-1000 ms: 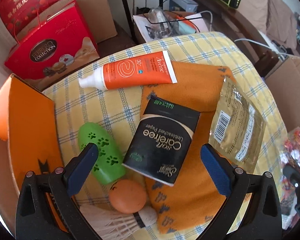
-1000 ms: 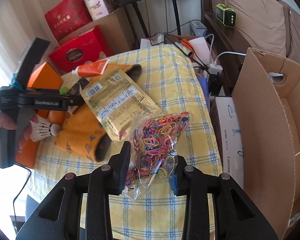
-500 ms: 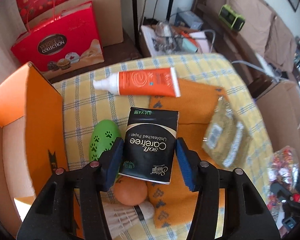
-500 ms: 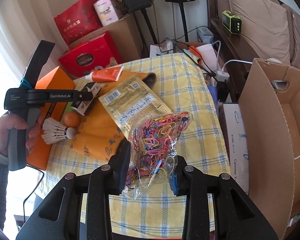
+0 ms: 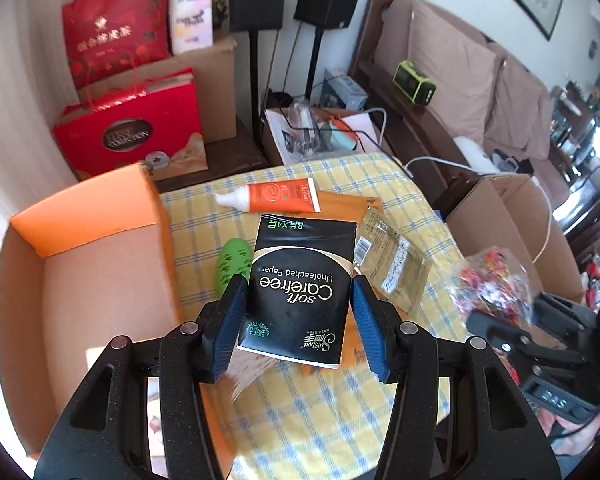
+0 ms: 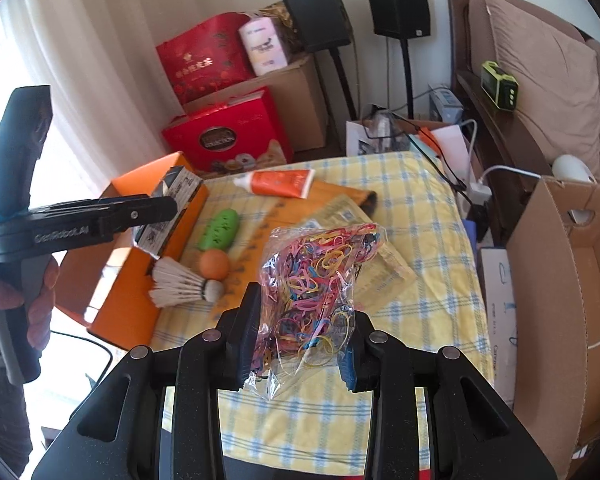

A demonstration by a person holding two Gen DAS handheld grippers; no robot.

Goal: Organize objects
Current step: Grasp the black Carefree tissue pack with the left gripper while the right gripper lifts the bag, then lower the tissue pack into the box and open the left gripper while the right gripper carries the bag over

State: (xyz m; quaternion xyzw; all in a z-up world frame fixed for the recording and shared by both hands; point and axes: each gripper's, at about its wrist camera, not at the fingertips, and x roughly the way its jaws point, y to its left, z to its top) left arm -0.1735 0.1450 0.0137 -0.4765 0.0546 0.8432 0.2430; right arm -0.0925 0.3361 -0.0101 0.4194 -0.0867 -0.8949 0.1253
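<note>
The left gripper clamps the black tissue pack, lifted beside the orange box; the right gripper clenches the bag of rubber bands above the checked tablecloth — nothing looks stowed, and sunscreen tube, green toy and shuttlecock remain.

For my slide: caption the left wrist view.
Left gripper lifts a black tissue pack above the yellow checked table, beside an open orange box.
</note>
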